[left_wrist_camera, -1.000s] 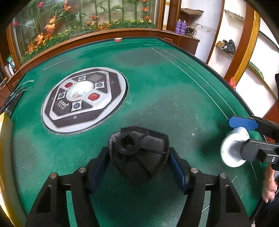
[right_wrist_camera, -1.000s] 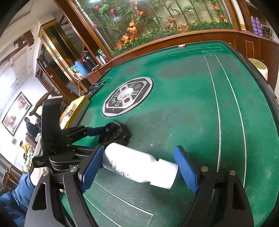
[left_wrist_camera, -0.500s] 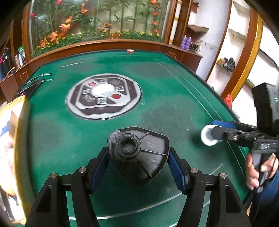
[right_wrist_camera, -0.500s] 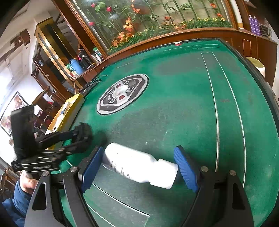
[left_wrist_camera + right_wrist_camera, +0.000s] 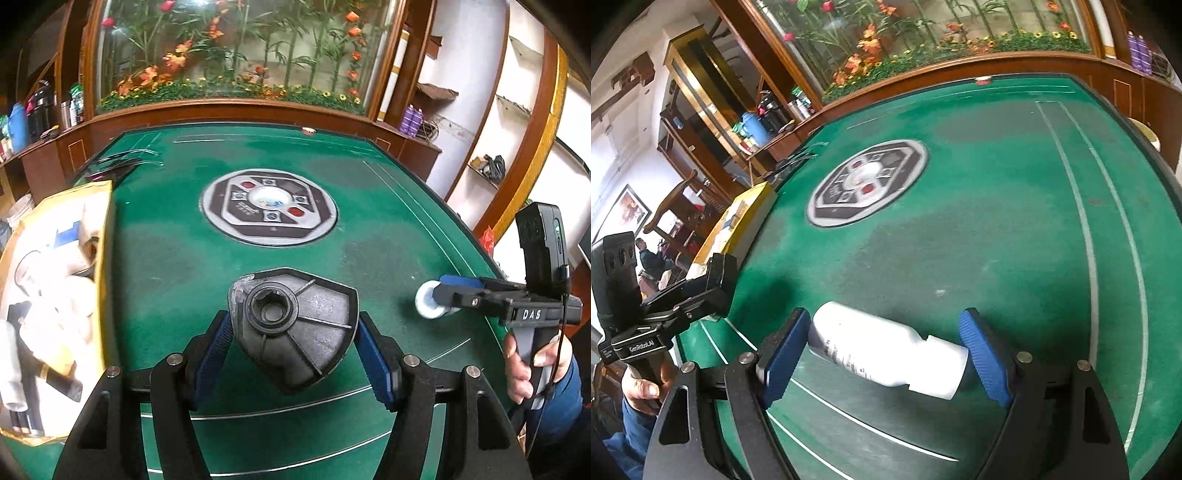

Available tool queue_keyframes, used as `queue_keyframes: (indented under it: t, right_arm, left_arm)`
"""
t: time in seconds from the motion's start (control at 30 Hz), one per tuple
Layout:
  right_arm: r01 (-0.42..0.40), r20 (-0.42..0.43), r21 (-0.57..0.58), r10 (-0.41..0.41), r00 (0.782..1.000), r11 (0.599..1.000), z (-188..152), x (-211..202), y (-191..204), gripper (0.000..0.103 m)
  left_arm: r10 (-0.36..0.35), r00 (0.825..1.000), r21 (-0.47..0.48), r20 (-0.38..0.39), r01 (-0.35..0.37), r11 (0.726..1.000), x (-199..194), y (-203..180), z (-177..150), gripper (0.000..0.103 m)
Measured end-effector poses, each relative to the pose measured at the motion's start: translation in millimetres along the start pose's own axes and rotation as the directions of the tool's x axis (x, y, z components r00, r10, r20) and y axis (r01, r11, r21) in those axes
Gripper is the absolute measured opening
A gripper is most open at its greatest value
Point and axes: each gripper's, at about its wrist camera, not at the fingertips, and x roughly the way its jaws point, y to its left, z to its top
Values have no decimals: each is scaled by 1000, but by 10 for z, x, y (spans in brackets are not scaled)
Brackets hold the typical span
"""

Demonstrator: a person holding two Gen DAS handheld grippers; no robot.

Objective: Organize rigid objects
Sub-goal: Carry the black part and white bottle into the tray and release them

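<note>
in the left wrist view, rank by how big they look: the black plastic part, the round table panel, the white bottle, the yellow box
1. Yellow box, cut off by the frame edge
2. Round table panel and black plastic part: about alike; the part is much nearer the camera, so unranked
3. White bottle, only its end shows

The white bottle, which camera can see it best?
The right wrist view. There the white bottle lies sideways between the right gripper's blue pads, end to end, with its printed label and cap showing. The left wrist view shows only its round white end poking out past the gripper's finger, off to the side.
</note>
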Motion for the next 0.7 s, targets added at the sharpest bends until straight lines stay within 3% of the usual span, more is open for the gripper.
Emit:
queue_keyframes:
  t: [0.7]
  right_arm:
    - [-113,-69,-191,101,992,975,206,387,1164,82]
  left_arm:
    - [58,994,-90,95,-49,995,-470,503,-68,71]
